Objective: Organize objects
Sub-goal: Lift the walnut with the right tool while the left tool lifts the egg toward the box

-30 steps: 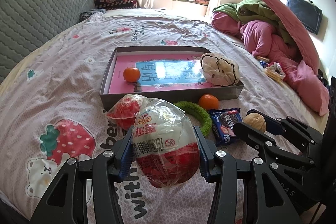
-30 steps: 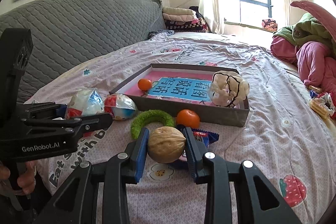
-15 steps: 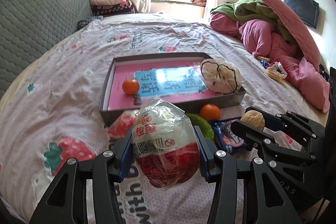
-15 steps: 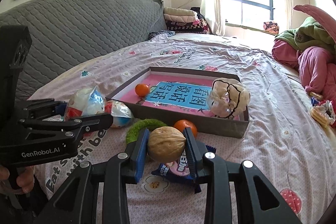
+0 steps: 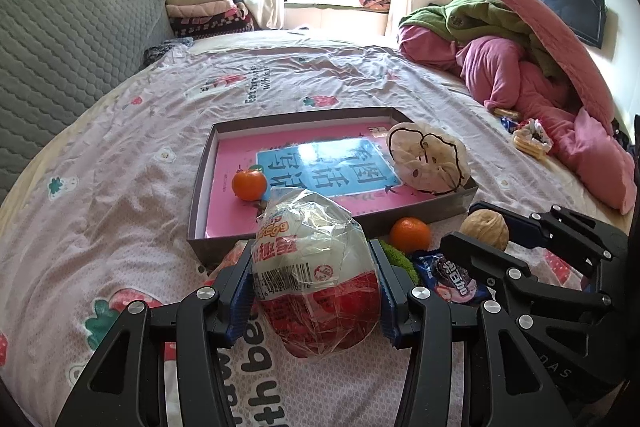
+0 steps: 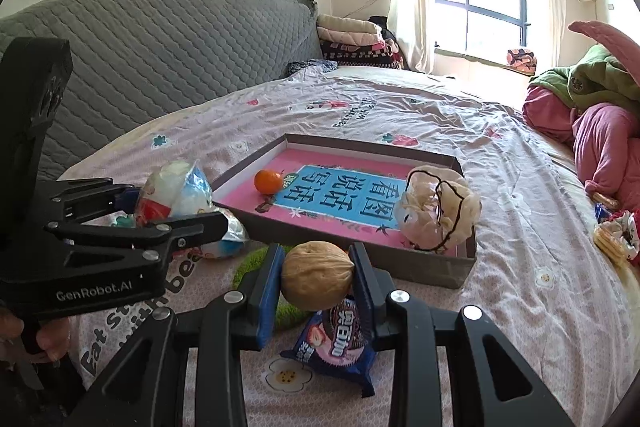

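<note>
A bed (image 5: 120,155) with a pink strawberry-print sheet fills the room, a grey quilted headboard (image 5: 60,59) on one side and a heap of pink and green bedding (image 5: 520,67) on the other, under a bright window.

From my left wrist camera, my left claw (image 5: 316,291) is clenched on a wrapped toy egg (image 5: 316,267), its blue pads pressing both sides of the crinkled plastic, and the egg hangs clear of the sheet. Just past it lies an open shallow box (image 5: 440,203) with a pink and blue book cover for a floor. Inside the box sit a tangerine (image 5: 249,184) near the front left and a bagged bun (image 5: 428,159) in the right corner. A second tangerine (image 5: 410,235) rests on the sheet against the box's front wall, beside a green ring (image 5: 396,259) and a blue cookie packet (image 5: 448,275). My right claw (image 5: 486,227) shows on the right, gripping a walnut (image 5: 484,229).

From my right wrist camera, my right claw (image 6: 316,279) pinches the walnut (image 6: 318,275) between its pads, above the cookie packet (image 6: 336,347) and the green ring (image 6: 248,263). The box (image 6: 432,267) lies just ahead, tangerine (image 6: 268,181) and bun (image 6: 436,215) inside. My left claw (image 6: 160,203) holds the egg (image 6: 172,195) at the left, with a second wrapped egg (image 6: 228,239) on the sheet beneath it.
</note>
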Action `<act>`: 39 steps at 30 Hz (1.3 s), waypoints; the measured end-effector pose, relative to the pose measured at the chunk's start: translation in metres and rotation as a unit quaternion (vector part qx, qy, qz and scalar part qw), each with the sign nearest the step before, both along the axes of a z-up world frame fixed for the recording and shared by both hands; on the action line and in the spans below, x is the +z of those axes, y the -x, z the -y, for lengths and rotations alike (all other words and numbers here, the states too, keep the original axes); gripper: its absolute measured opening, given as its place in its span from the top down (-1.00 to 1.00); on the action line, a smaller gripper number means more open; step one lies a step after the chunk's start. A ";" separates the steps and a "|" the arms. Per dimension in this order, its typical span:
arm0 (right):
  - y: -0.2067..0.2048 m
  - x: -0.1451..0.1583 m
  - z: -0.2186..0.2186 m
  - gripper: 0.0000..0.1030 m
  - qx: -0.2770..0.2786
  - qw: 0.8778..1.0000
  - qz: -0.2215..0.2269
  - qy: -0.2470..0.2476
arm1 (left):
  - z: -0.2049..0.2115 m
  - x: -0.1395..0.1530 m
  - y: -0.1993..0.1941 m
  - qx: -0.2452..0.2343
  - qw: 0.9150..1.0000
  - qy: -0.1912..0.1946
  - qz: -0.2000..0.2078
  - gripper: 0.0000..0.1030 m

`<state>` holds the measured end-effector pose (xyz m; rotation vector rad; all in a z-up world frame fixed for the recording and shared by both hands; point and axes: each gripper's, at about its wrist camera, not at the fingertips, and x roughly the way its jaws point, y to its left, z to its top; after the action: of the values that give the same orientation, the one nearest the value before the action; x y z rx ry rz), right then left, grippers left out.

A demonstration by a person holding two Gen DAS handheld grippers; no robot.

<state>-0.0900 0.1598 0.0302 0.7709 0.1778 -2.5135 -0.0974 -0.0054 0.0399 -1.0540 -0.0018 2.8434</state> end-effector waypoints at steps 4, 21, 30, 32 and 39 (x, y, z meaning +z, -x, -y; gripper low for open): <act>0.006 0.002 0.002 0.34 0.004 1.000 -0.004 -0.002 | -0.001 0.001 0.007 0.000 1.000 0.010 -0.003 -0.03; 0.026 0.010 0.008 0.34 0.002 1.000 -0.022 -0.008 | 0.011 0.016 0.035 0.004 1.000 0.012 -0.012 -0.03; 0.037 0.014 0.007 0.34 0.000 1.000 -0.029 -0.006 | 0.018 0.021 0.051 0.003 1.000 0.010 -0.008 -0.03; 0.040 0.015 0.008 0.34 0.000 1.000 -0.030 -0.007 | 0.019 0.020 0.056 0.002 1.000 0.005 -0.003 -0.03; 0.052 0.015 0.009 0.34 0.000 1.000 -0.029 -0.012 | 0.018 0.020 0.071 -0.008 1.000 0.001 0.004 -0.03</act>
<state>-0.1425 0.1509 0.0450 0.7083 0.2281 -2.5387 -0.1679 -0.0234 0.0595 -1.0605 0.0095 2.8251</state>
